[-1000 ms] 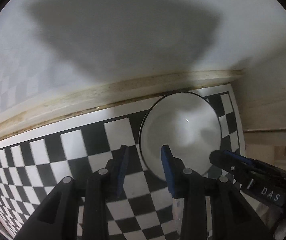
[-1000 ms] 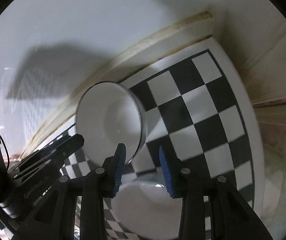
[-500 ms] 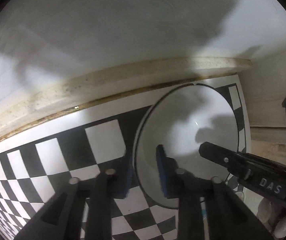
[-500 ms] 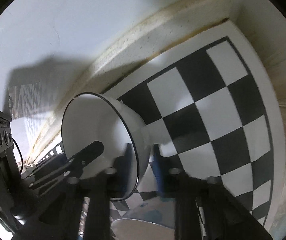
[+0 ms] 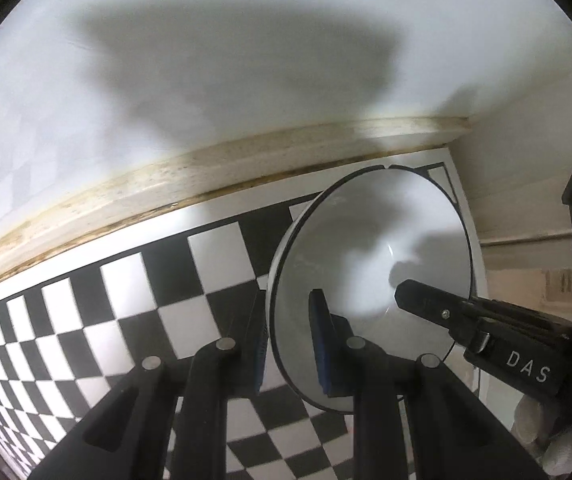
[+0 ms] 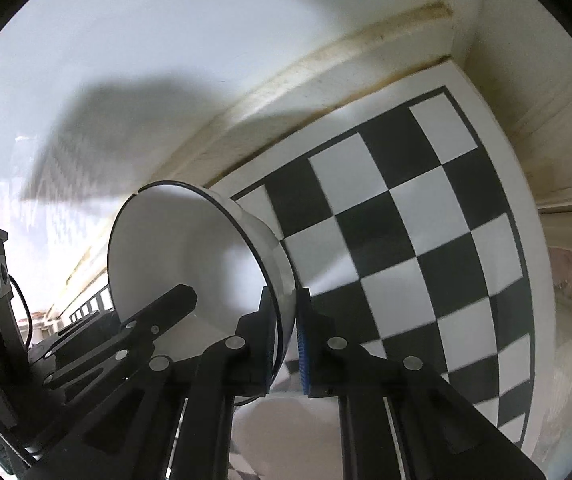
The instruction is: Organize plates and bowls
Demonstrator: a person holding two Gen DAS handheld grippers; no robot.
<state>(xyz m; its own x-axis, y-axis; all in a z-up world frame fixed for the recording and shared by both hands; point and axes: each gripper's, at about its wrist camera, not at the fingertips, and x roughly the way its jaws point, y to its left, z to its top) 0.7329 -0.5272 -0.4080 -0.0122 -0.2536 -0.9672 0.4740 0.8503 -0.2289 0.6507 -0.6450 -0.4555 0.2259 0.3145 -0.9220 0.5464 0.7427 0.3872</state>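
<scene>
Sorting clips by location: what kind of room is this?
Probably a kitchen counter corner: a white bowl over a checkered mat, against a white wall with a stained edge strip.

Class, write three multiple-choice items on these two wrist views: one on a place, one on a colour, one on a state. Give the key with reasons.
1. Where does the left gripper grip the bowl?
A. the rim
B. the base
C. nowhere

2. What colour is the rim line?
A. red
B. black
C. gold

3. How does the bowl sit?
A. flat on the checkered mat
B. upside down
C. tilted, held by both grippers

Key: A, the pads straddle the rim; B, a thin black line rings the white bowl; C, the right gripper also clamps the wall and the bowl stands on edge.
</scene>
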